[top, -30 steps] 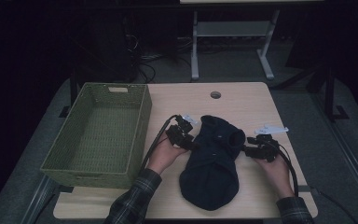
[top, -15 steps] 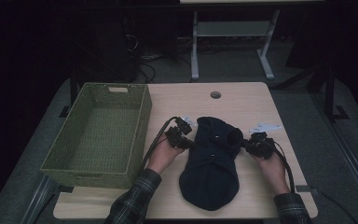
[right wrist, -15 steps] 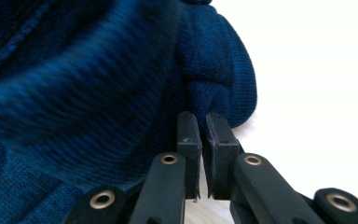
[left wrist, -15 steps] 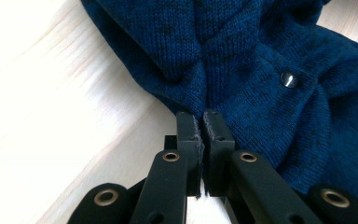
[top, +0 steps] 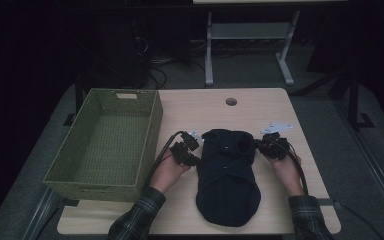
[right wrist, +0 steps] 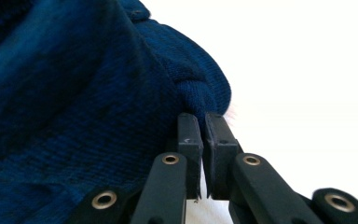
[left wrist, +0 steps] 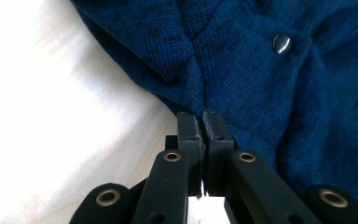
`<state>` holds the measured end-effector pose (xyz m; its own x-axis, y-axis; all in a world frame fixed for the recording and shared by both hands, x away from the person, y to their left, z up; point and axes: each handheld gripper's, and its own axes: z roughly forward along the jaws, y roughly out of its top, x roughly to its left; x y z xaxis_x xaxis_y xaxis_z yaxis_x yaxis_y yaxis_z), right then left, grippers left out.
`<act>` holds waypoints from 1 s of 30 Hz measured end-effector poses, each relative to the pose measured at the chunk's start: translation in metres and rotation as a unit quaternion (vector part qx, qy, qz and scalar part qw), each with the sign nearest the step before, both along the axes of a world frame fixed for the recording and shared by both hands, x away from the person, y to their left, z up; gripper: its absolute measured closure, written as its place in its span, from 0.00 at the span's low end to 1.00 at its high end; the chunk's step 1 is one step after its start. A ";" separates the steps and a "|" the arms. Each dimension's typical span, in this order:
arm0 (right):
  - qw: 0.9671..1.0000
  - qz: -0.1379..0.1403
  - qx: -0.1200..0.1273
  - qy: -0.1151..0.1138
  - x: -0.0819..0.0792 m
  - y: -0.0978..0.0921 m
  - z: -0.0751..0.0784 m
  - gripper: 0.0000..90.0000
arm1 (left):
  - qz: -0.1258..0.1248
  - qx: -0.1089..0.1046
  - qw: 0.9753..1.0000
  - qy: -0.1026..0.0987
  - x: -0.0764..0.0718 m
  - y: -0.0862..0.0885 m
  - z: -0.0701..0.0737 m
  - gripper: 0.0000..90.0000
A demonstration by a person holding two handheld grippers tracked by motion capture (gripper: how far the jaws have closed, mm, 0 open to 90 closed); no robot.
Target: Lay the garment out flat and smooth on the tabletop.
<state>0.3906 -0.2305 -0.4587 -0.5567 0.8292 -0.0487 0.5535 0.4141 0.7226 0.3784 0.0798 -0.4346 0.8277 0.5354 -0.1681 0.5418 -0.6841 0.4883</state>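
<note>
A dark blue knitted sweater [top: 228, 175] lies folded lengthwise on the wooden surface [top: 260, 107], just right of the frame's centre in the high view, its collar end toward the top of the frame and its rounded lower end near the bottom edge of the surface. The left tongs [top: 196, 161] sit at the sweater's left edge, in the middle of the frame, and the right tongs [top: 256, 145] at its upper right edge; the person's hands and plaid sleeves come in from the bottom of the frame.

In the left gripper view, the left tongs [left wrist: 203, 122] are clenched on a pinch of the sweater's [left wrist: 261, 70] edge, the knit gathering into a crease just above the tips, with a small round button [left wrist: 281, 43] in the upper right of the frame. In the right gripper view, the right tongs [right wrist: 203, 123] are likewise clenched on a rolled fold of the sweater [right wrist: 74, 102], which takes up the left half of the frame.

A green woven basket [top: 152, 131] stands on the left part of the surface, just beside the left hand [top: 167, 171].
</note>
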 end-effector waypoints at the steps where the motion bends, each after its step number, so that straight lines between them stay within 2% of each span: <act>1: 1.000 -0.001 -0.001 0.007 0.002 0.001 -0.004 0.96 | -0.003 0.003 1.000 0.000 0.000 0.001 -0.001 0.97; 3: 1.000 0.002 0.000 0.008 0.004 0.003 -0.009 0.94 | -0.003 0.002 1.000 -0.002 0.000 0.001 -0.003 0.96; 4: 1.000 0.003 -0.002 0.004 0.004 0.003 -0.008 0.90 | -0.003 0.002 1.000 -0.005 0.000 0.001 -0.002 0.95; 6: 1.000 -0.003 -0.001 -0.004 0.001 0.002 -0.005 0.73 | -0.001 -0.002 1.000 -0.014 -0.002 0.002 0.000 0.90; 9: 1.000 -0.007 0.020 -0.003 -0.006 -0.006 0.004 0.69 | 0.005 -0.010 0.999 -0.030 -0.007 0.005 0.009 0.81; 12: 0.999 -0.001 0.043 0.006 -0.018 -0.014 0.013 0.72 | 0.004 -0.020 0.999 -0.046 -0.016 0.006 0.020 0.78; 13: 0.999 0.004 0.047 0.009 -0.025 -0.015 0.016 0.77 | 0.002 -0.021 0.999 -0.049 -0.018 0.007 0.022 0.78; 15: 0.999 0.018 0.049 0.006 -0.037 -0.016 0.018 0.87 | -0.003 -0.037 0.998 -0.051 -0.024 0.005 0.026 0.81; 16: 0.998 0.033 0.052 0.011 -0.044 -0.014 0.018 0.91 | -0.009 -0.038 0.998 -0.053 -0.024 0.005 0.026 0.83; 19: 0.997 0.063 0.052 0.011 -0.060 -0.007 0.019 0.99 | -0.017 -0.038 0.997 -0.059 -0.027 0.000 0.023 0.90; 21: 0.994 0.086 0.057 0.029 -0.068 0.000 0.017 1.00 | -0.022 -0.035 0.997 -0.058 -0.026 -0.005 0.017 0.93; 24: 0.993 0.104 0.049 0.037 -0.074 0.009 0.011 1.00 | -0.035 -0.023 0.998 -0.047 -0.027 -0.013 0.006 0.94; 27: 0.991 0.110 0.035 0.067 -0.074 0.015 0.002 1.00 | -0.040 -0.008 0.998 -0.039 -0.027 -0.019 -0.005 0.97; 29: 0.991 0.114 0.014 0.074 -0.075 0.019 -0.003 1.00 | -0.044 0.013 0.998 -0.038 -0.027 -0.021 -0.012 0.99; 30: 0.991 0.113 0.003 0.074 -0.076 0.019 -0.004 1.00 | -0.045 0.011 0.998 -0.038 -0.027 -0.021 -0.015 1.00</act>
<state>0.3143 -0.2111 -0.4630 -0.7296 0.6819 0.0516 0.5463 0.5358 0.6438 0.3518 0.0590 -0.4492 0.8822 0.4617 -0.0925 0.4404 -0.7394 0.5093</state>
